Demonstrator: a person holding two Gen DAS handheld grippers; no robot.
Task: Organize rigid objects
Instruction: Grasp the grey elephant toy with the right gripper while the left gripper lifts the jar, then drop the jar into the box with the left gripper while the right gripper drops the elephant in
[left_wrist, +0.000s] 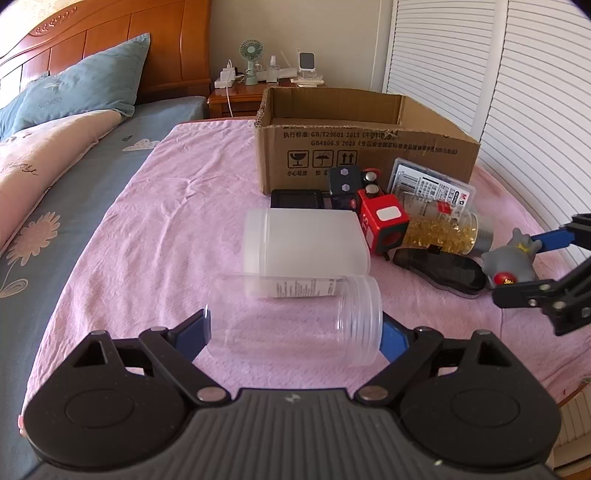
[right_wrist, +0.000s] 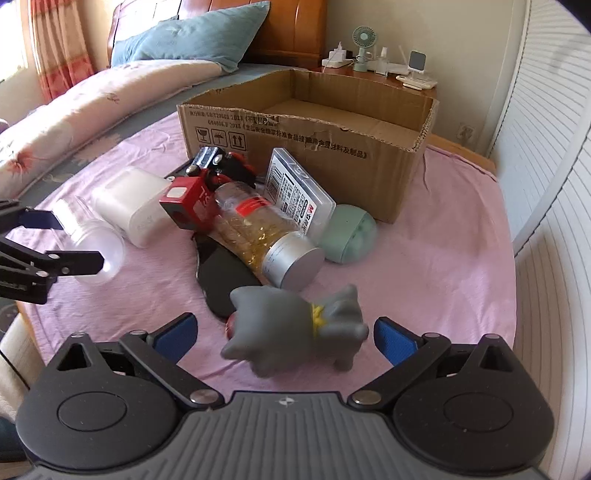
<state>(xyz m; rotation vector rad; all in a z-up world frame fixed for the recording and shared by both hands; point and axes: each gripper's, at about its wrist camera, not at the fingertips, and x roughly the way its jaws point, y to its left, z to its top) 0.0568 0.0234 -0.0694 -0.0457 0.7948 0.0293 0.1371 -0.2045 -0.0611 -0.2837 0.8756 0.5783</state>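
A sunlit bedroom with a wooden bed and white louvred doors.

The carved wooden headboard (left_wrist: 110, 40) stands against a pale wall (left_wrist: 295, 29), with a blue-grey pillow (left_wrist: 85, 85) and a floral quilt (left_wrist: 40, 147) on the blue flowered sheet (left_wrist: 55, 229). A pink cloth (left_wrist: 166, 229) covers the near surface. Beside the bed, a wooden nightstand (left_wrist: 236, 101) carries a small green fan (left_wrist: 251, 55) and chargers. White louvred doors (left_wrist: 517, 92) fill the right side; an orange patterned curtain (right_wrist: 59, 48) glows with daylight.

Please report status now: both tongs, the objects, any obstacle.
Left tongs around clear plastic jar, grip unclear. Right tongs open around grey rubber animal toy. Open cardboard box behind pile, path clear.
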